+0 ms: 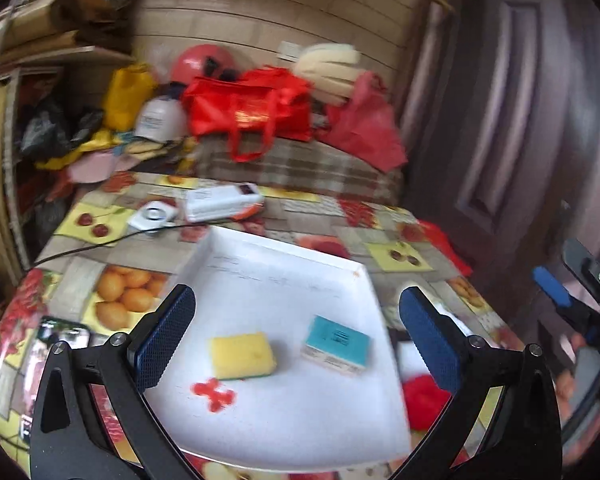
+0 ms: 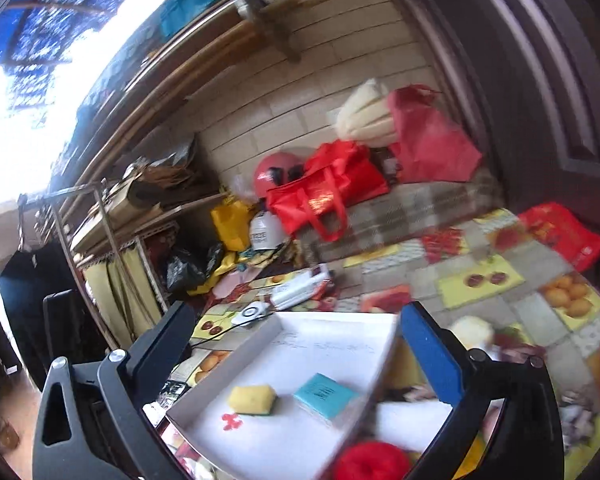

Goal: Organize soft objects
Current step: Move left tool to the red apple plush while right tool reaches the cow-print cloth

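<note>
Both grippers are hanging wide open with nothing in them: the left gripper low in its frame, the right gripper likewise. Between the left's blue pads, a yellow rectangular sponge and a teal-topped sponge block are sitting apart in the shallow white cardboard tray. A fluffy red pom-pom is lying just right of it. Farther up, a shiny red tote bag is slumping.

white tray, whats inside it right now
Inside the white tray lie a yellow sponge, a teal-topped block beside it, apart, and a small red piece nearer the camera. What is under the sponge and block cannot be seen.
</note>
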Demonstrator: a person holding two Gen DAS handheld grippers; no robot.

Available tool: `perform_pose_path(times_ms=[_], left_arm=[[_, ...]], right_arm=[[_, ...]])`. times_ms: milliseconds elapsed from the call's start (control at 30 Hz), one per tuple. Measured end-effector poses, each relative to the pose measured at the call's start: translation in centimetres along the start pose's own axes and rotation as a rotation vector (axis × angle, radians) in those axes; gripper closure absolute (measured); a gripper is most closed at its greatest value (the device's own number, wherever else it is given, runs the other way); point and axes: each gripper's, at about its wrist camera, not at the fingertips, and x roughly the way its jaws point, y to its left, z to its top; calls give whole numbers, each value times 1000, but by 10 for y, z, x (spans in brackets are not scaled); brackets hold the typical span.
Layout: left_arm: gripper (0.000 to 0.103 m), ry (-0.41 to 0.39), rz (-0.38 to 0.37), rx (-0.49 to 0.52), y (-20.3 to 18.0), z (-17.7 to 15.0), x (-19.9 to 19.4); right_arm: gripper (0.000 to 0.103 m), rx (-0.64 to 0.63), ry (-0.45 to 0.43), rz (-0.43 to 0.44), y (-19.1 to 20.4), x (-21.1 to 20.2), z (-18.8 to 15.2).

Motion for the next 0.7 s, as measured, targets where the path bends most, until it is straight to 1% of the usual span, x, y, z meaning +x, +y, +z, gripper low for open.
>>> perform_pose_path(times_ms=[67,133,200,233,300,367,467,533,600,633,667,700], left_arm=[[0,52,-92,50,-18,-6,7],[0,113,-162,118,-39,-14,18],[0,195,-223,233,-69,-29,31],[0,234,-239,286,-81,-37,35],[0,315,-253,403,-108,-56,48],[0,378,-256,481,-129,-73,62],[0,433,-240,510,-142,-84,82],[0,457,-226,518,-148,-88,92],[1,477,-229,524,-152,-90,99],[8,491,-242,527,-155,-91,102],[19,501,-245,532,-157,-92,103],[20,512,-237,547,-159,-95,106]], right_arm=[[0,51,-19,-22,-23,-18,2],[0,81,-43,-82,-42,-34,3],[0,98,-70,-133,-58,-47,1],[0,100,-86,-149,-66,-54,0],[0,103,-100,-193,-79,-67,-4],[0,103,-99,-232,-90,-78,-8],[0,86,-70,-304,-109,-86,-13],[0,101,-31,-375,-127,-89,-17],[0,132,19,-426,-144,-89,-20],[0,146,65,-452,-154,-85,-22],[0,152,103,-462,-161,-84,-26],[0,158,144,-466,-167,-80,-29]])
